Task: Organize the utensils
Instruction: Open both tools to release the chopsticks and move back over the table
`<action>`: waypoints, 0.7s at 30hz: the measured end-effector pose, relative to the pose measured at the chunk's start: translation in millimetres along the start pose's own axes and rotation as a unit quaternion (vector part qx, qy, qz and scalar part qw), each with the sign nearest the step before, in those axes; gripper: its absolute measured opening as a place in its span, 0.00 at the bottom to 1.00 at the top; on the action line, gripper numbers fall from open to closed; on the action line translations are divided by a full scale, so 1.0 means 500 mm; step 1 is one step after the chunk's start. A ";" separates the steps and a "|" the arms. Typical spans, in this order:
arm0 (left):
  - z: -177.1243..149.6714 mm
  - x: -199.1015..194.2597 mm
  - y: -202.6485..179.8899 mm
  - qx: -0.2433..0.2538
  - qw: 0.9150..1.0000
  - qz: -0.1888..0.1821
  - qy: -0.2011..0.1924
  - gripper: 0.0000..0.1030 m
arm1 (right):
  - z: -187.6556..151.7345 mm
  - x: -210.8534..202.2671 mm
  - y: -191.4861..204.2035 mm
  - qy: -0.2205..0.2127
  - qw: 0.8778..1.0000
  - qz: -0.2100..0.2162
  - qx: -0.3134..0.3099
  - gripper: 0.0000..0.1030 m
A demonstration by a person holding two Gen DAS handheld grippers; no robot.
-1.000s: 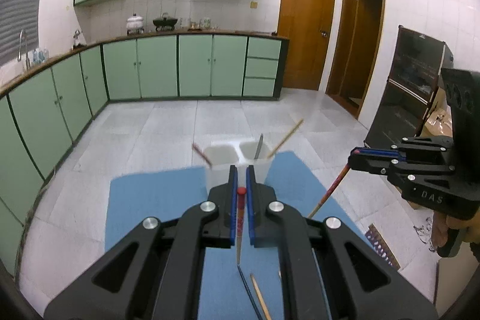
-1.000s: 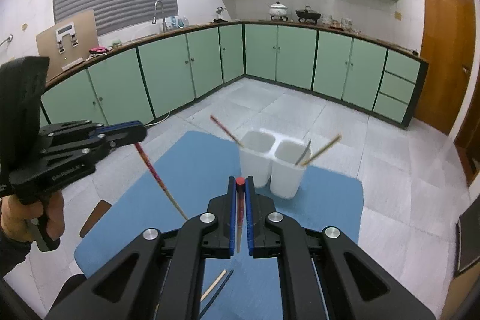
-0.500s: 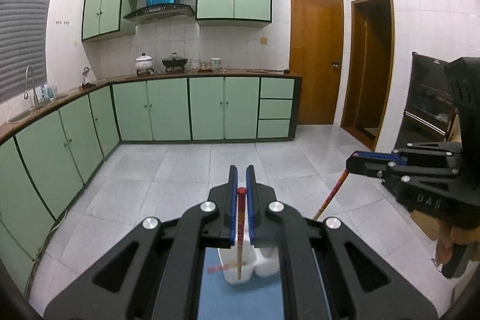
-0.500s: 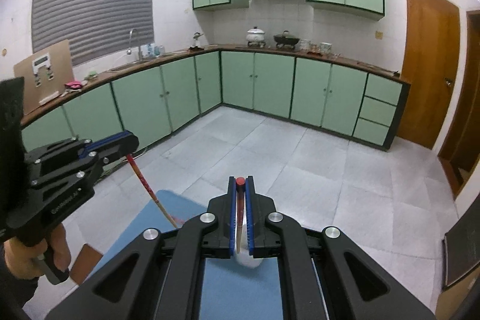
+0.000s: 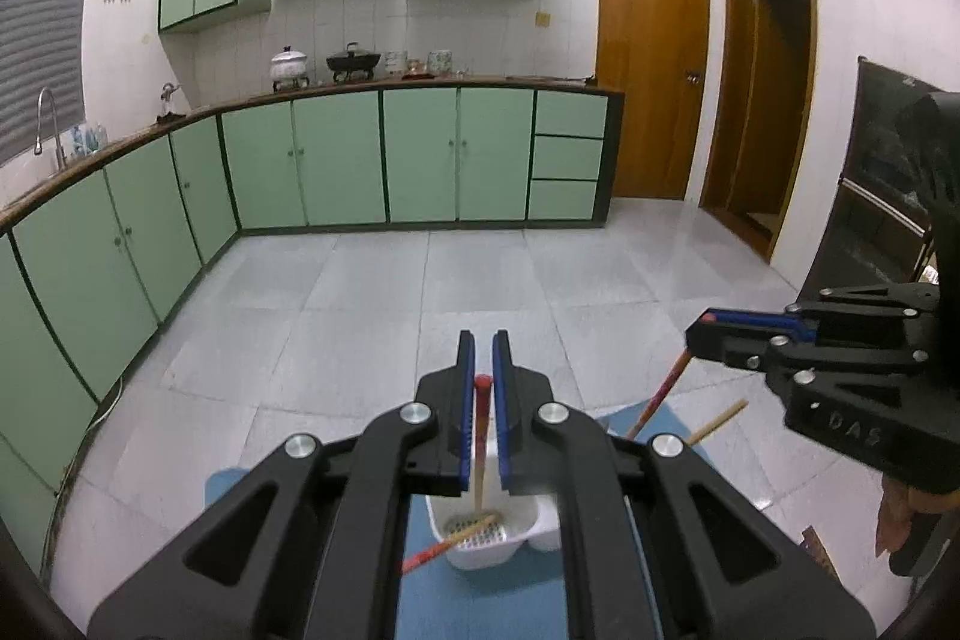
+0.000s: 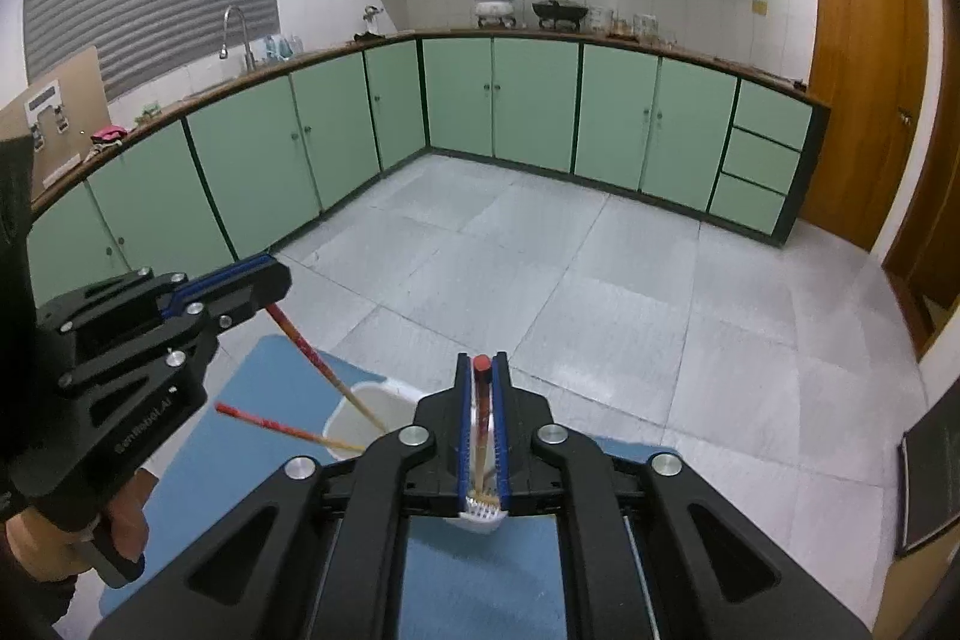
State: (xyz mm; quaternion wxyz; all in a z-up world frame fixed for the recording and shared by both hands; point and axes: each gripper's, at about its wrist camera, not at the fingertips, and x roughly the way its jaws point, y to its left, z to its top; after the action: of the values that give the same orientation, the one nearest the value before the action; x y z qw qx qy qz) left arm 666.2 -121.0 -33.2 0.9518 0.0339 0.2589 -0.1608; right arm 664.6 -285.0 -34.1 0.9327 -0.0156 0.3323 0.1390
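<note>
My left gripper (image 5: 483, 340) is shut on a red-topped chopstick (image 5: 480, 436) that hangs down into the left cup of the white double utensil holder (image 5: 516, 538). Another red chopstick (image 5: 447, 544) leans in that cup. My right gripper (image 6: 482, 361) is shut on a second red-topped chopstick (image 6: 480, 424), its tip in the right cup (image 6: 480, 511). The left gripper also shows in the right wrist view (image 6: 264, 280), the right gripper in the left wrist view (image 5: 714, 334). The holder stands on a blue mat (image 6: 252, 394).
A wooden chopstick (image 5: 717, 421) sticks out of the right cup. Green cabinets (image 5: 336, 160) line the far wall across a grey tiled floor (image 5: 480, 280). A dark cabinet (image 5: 882, 208) stands at the right.
Both grippers moved forward over the holder and tilted up, each keeping its chopstick. The chopstick tips now hang inside the cups; the loose utensils on the mat have left view.
</note>
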 end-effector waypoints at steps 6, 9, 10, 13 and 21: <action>0.030 -0.115 0.020 0.005 1.000 -0.002 -0.031 0.32 | 0.007 -0.130 0.009 -0.057 0.998 0.018 0.007 0.19; 0.030 -0.221 0.019 0.015 0.999 -0.007 -0.051 0.41 | -0.017 -0.241 0.028 -0.093 0.995 0.035 0.002 0.20; 0.019 -0.264 0.019 0.019 0.998 -0.009 -0.057 0.43 | -0.034 -0.273 0.038 -0.101 0.994 0.036 -0.001 0.22; -0.047 -0.364 0.026 0.012 0.998 -0.023 -0.058 0.52 | -0.136 -0.367 0.070 -0.123 0.992 0.041 -0.004 0.34; -0.465 -0.533 0.015 -0.020 1.000 0.008 -0.006 0.62 | -0.621 -0.407 0.211 -0.059 0.998 0.026 0.023 0.34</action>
State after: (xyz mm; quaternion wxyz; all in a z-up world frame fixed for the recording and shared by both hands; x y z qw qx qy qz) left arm 339.7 -2.6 -100.1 0.9552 0.0156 0.2559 -0.1479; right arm 294.4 -271.9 -142.1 0.9468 0.0229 0.2804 0.1564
